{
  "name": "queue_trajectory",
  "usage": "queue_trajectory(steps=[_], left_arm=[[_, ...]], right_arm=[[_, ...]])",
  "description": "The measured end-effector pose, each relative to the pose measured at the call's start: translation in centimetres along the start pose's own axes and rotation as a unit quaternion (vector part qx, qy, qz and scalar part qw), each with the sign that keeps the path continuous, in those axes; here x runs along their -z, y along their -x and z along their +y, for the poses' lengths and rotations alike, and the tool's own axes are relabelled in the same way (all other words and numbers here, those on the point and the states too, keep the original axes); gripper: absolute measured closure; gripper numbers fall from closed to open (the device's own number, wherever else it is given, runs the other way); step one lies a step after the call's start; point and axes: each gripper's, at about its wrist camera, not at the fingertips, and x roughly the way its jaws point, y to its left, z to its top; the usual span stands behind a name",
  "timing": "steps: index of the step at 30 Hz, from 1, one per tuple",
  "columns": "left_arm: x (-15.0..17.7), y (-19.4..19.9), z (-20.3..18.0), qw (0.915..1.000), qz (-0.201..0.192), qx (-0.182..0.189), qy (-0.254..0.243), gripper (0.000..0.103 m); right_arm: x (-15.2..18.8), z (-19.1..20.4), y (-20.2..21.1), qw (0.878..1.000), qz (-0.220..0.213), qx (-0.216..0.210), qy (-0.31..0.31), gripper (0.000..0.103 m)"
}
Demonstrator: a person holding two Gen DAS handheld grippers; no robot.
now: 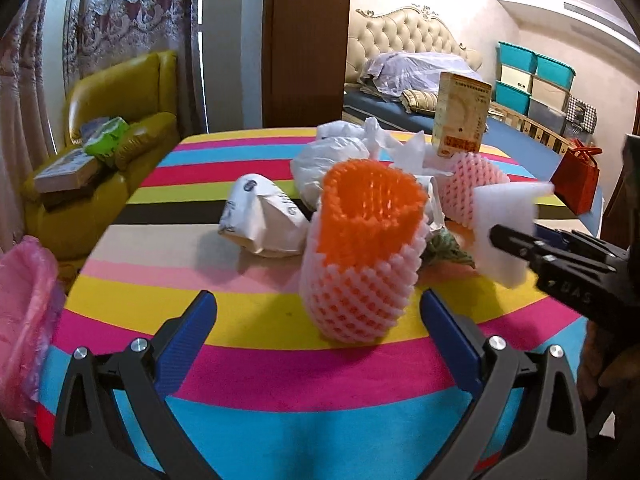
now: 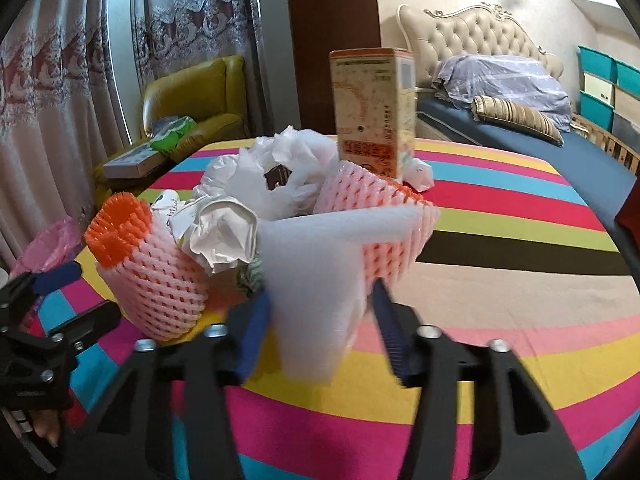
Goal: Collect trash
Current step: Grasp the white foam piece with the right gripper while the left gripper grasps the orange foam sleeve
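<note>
A heap of trash is seen on a striped desk: crumpled white plastic bags, a crushed paper wrapper, two pink-and-orange foam fruit nets and an upright carton. The nearer fruit net stands just ahead of the left gripper, whose fingers are spread apart. A white foam sheet is clamped in the right gripper. A pink bag-lined bin is glimpsed at the desk's left edge, contents unseen.

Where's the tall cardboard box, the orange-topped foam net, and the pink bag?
cardboard box point(image 2: 372, 120), right wrist view, front face.
foam net point(image 1: 360, 280), left wrist view, white lower wall.
pink bag point(image 1: 24, 320), left wrist view, side.
</note>
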Motion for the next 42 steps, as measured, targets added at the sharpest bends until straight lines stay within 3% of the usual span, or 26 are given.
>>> queue_trajectory(steps=[4,12,15,21,34,42], left_arm=[[-0.6,-1.2,-0.9,0.9999,0.004,0.012,-0.005,0.016],[-1.3,-2.4,-2.8,0.9994,-0.006,0.019,-0.028,0.060],[-0.9,-1.6,-2.5,0.9990,-0.012,0.038,-0.023,0.071],[0.5,1.1,-1.6,0.9982,-0.030,0.052,-0.002,0.073],[4.1,6.3,-0.1,0.9970,-0.073,0.002,-0.023,0.073],[5.3,7.6,1.1,0.9968,-0.077,-0.010,-0.015,0.073]], right_arm=[[0.8,-0.7,1.3,1.000,-0.013,-0.006,0.000,0.067],[2.5,-0.8,2.8,1.000,-0.021,-0.008,0.002,0.067],[2.8,-0.4,3.2,1.000,-0.023,-0.010,0.006,0.067],[3.6,0.4,4.0,0.999,-0.028,-0.019,0.010,0.067],[4.7,3.2,5.2,0.997,-0.037,-0.044,0.048,0.067],[5.0,5.7,6.5,0.992,-0.054,-0.061,0.092,0.067]])
